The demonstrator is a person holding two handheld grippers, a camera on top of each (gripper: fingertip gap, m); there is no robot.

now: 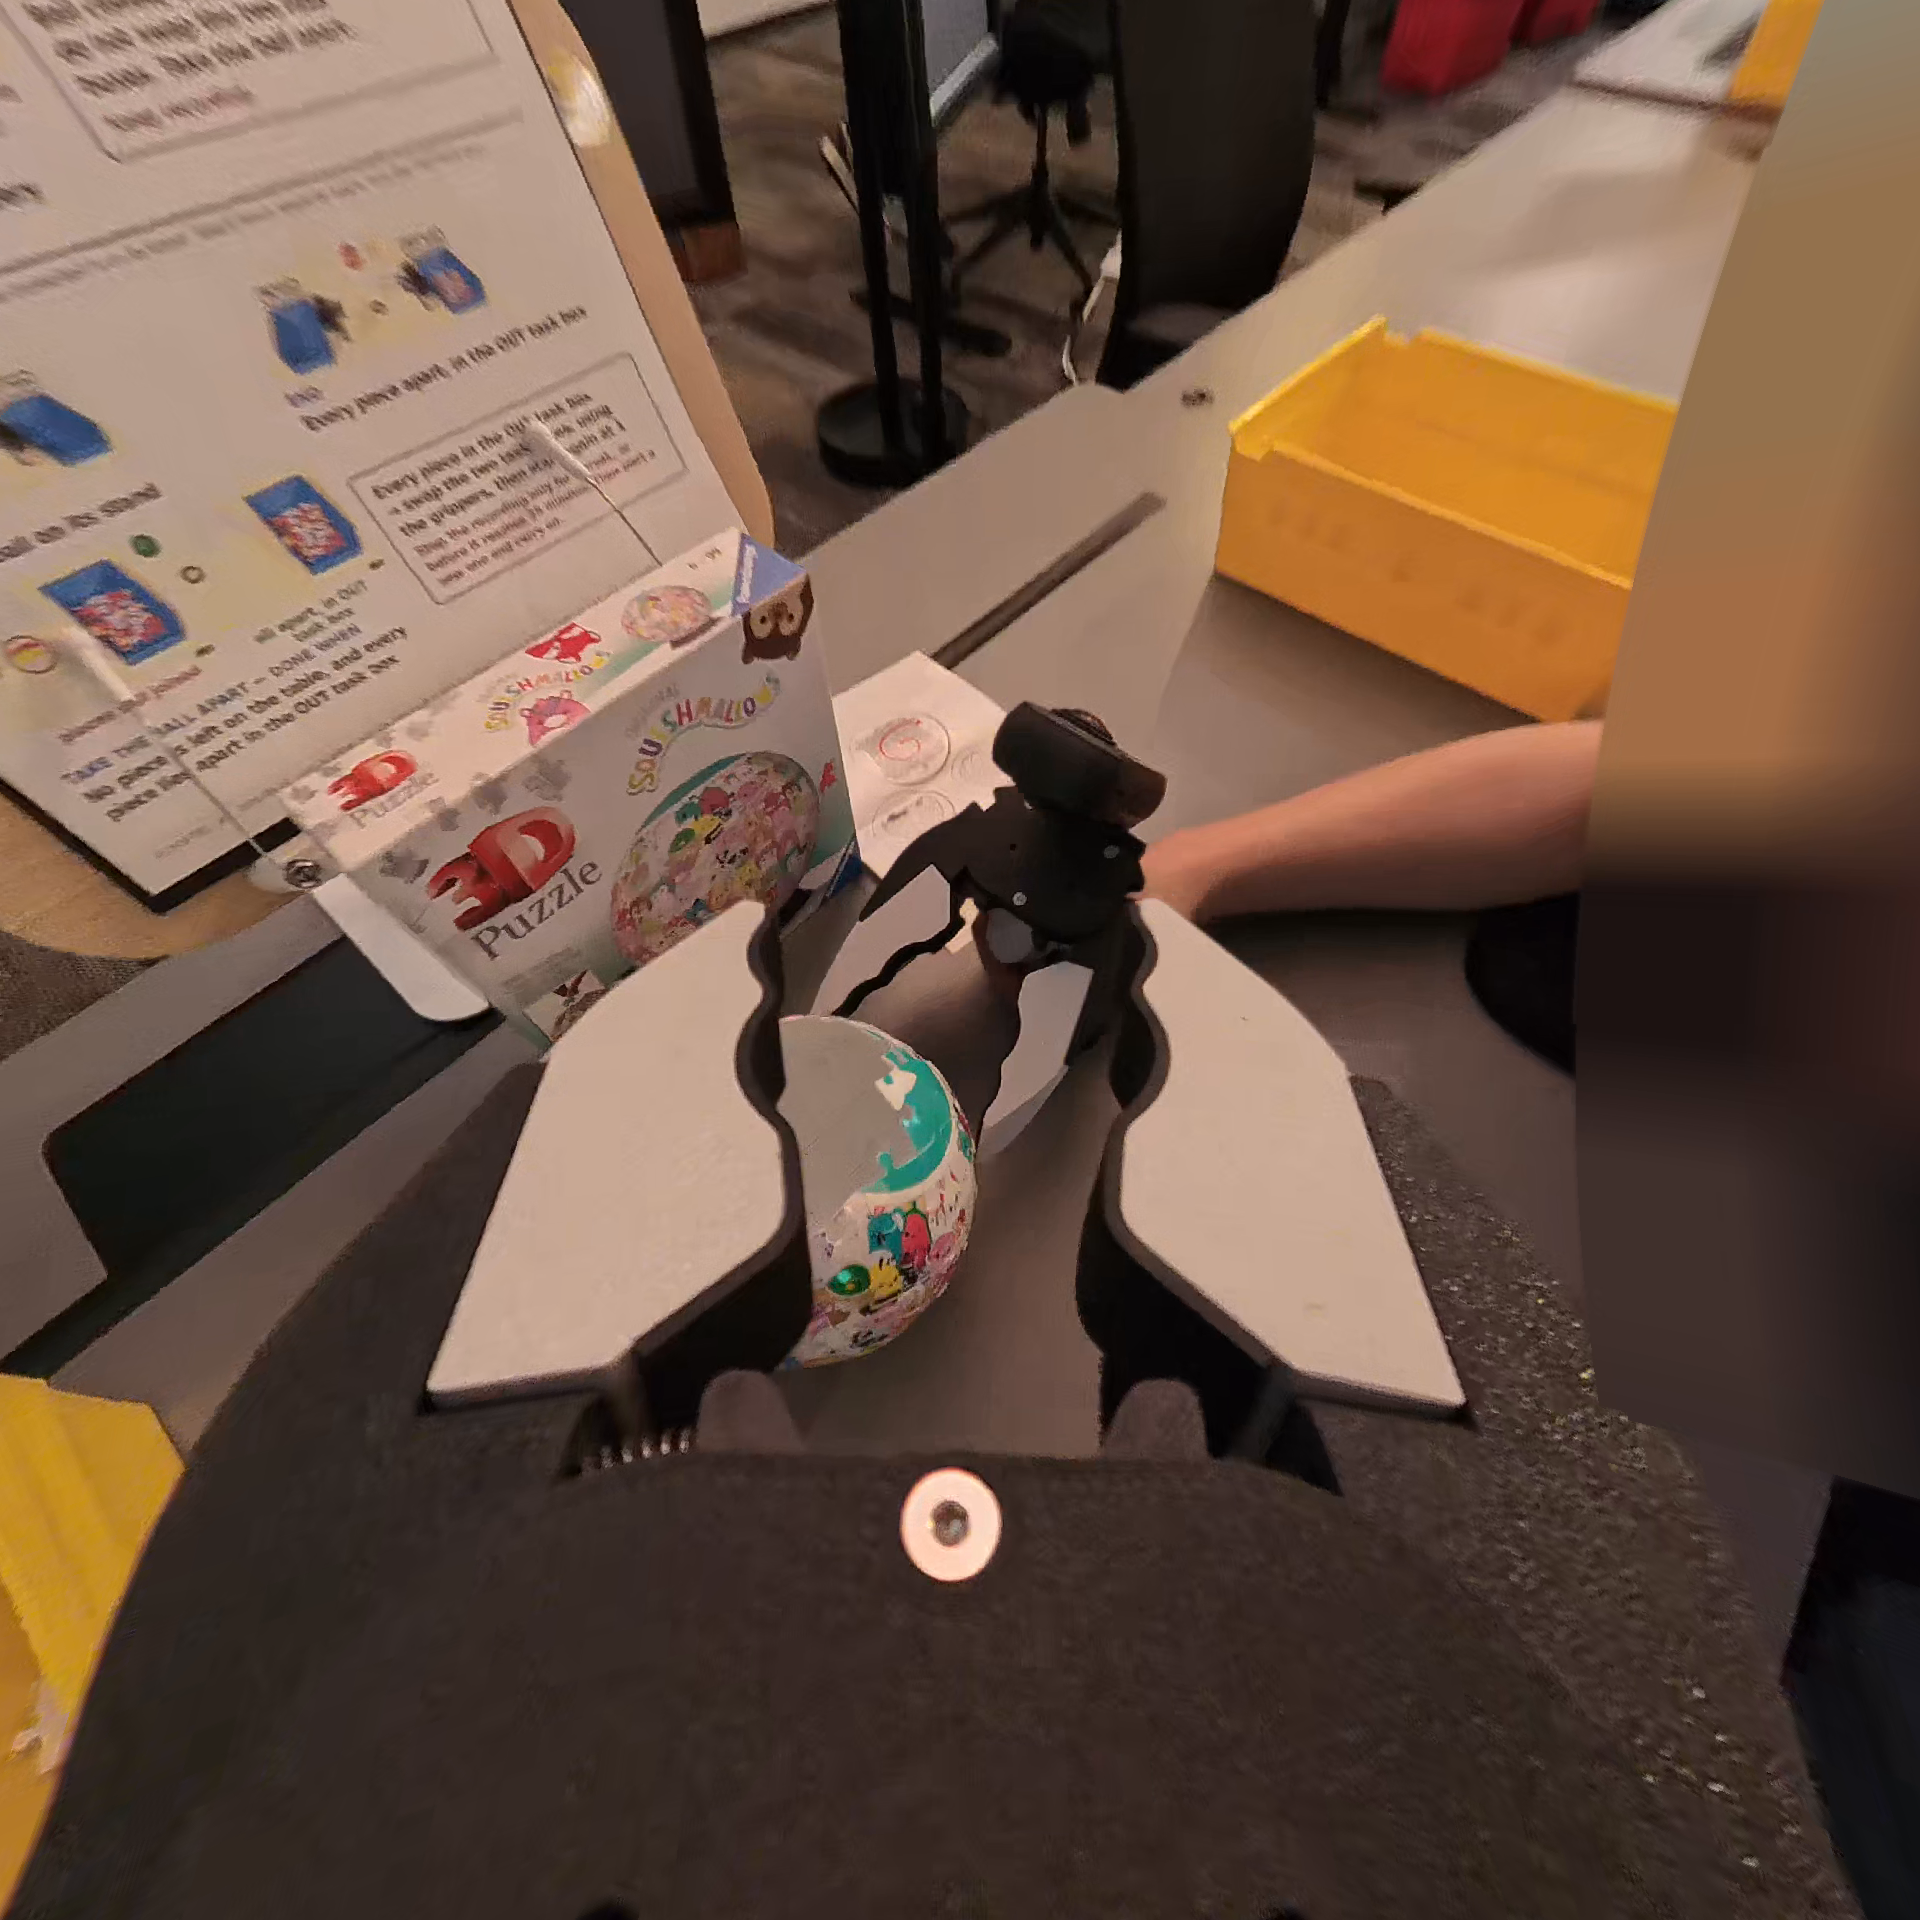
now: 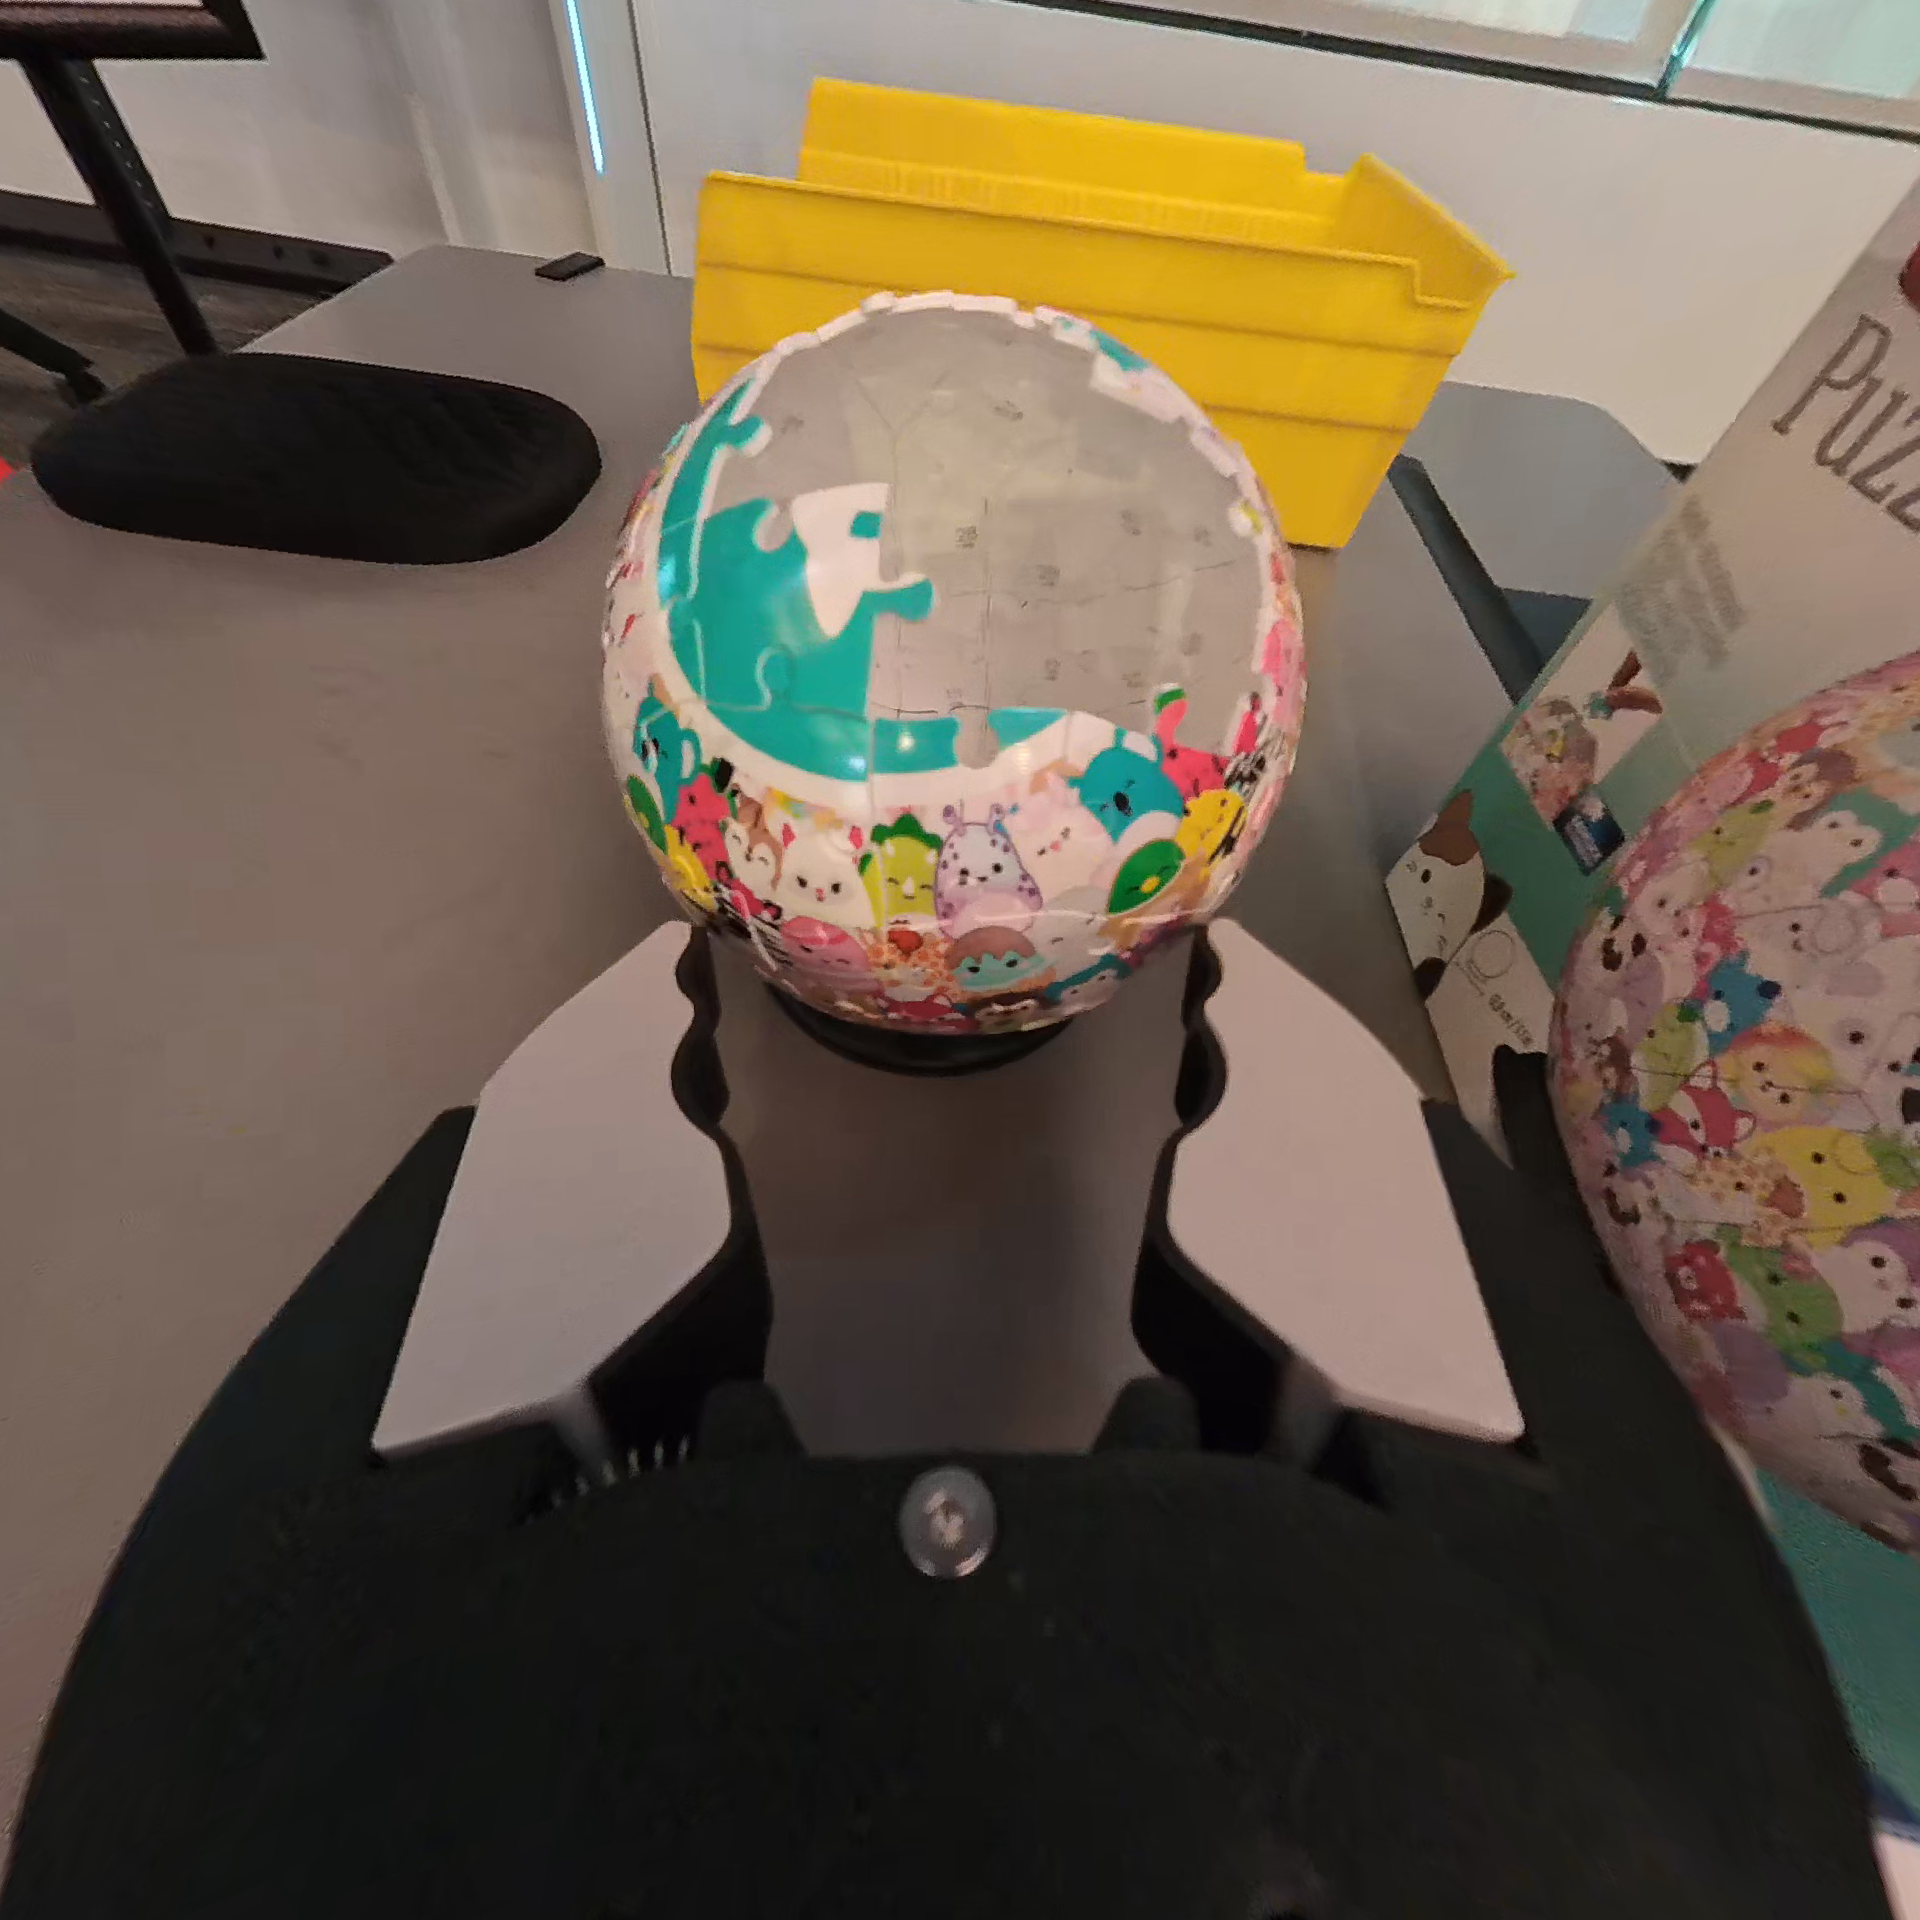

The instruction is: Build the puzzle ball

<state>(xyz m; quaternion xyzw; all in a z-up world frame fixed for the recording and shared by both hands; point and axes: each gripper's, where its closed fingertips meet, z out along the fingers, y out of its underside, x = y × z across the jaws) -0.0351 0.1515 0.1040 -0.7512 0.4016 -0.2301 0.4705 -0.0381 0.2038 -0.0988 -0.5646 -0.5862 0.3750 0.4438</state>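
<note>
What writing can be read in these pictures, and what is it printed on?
I will not copy wording; these things bear it.
Puzzle box: large lettering on front and top, sharp.
Instruction board: printed paragraphs and captions, partly blurred.
Puzzle ball: tiny marks inside its pieces, too small.
Yellow bin: none visible.

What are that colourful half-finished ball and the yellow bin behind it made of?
The colourful cartoon-printed puzzle ball looks like glossy hard plastic: curved interlocking pieces catch highlights, with pale, matte insides. The open-fronted yellow bin seems moulded plastic, uniformly coloured with ridged walls.
</note>
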